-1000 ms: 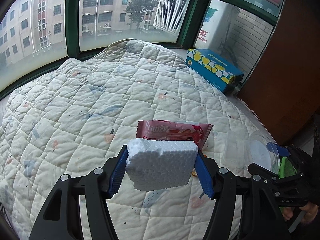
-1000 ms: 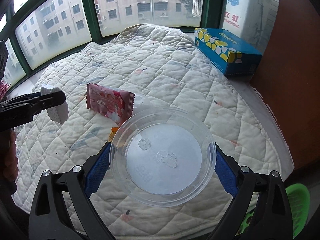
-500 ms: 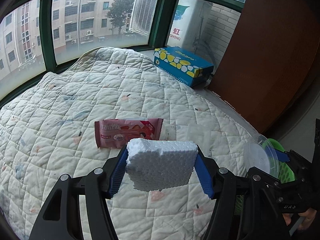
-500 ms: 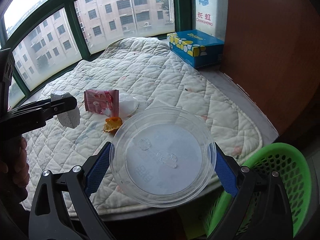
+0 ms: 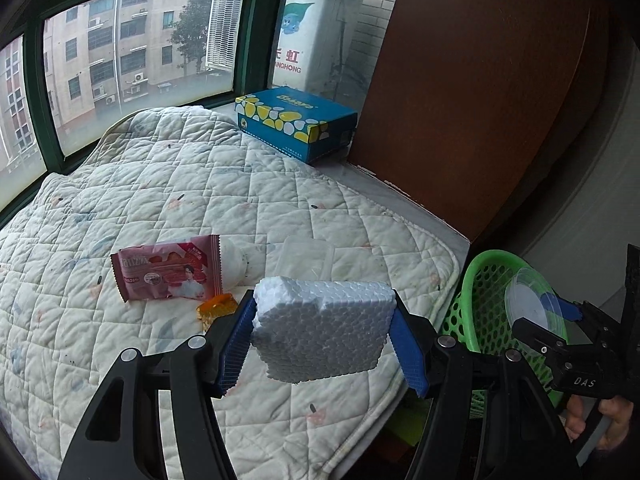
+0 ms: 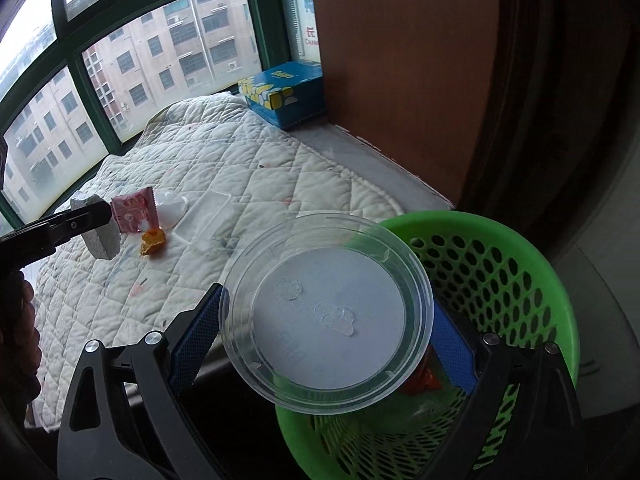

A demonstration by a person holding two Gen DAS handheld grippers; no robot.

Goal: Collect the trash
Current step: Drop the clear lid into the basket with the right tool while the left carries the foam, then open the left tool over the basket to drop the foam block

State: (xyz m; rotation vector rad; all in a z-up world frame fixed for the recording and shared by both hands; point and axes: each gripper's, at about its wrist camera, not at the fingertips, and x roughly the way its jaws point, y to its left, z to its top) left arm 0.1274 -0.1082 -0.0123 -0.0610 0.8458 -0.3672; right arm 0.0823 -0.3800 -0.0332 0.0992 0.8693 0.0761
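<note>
My left gripper [image 5: 324, 350] is shut on a white foam block [image 5: 322, 326], held above the quilt's near right corner. My right gripper [image 6: 324, 328] is shut on a round clear plastic lid [image 6: 326, 316], which hangs over the rim of the green basket [image 6: 500, 268]; something orange-red lies in the basket under the lid. On the quilt lie a pink snack wrapper [image 5: 168, 272], an orange scrap [image 5: 216, 308], a clear cup lid [image 6: 172, 206] and a clear rectangular lid [image 5: 306, 258]. The left gripper with the foam [image 6: 98, 226] shows at the left of the right wrist view.
A white quilted cover [image 5: 160, 184] lies over a ledge under green-framed windows. A blue and yellow tissue box [image 5: 296, 122] stands at the far corner. A brown wooden panel [image 5: 480, 100] rises on the right. The basket [image 5: 488, 308] stands below the ledge's right end.
Both grippers have swung to the right, off the quilt's middle toward its right end. The green basket has come into view and the clear lid now hangs over it.
</note>
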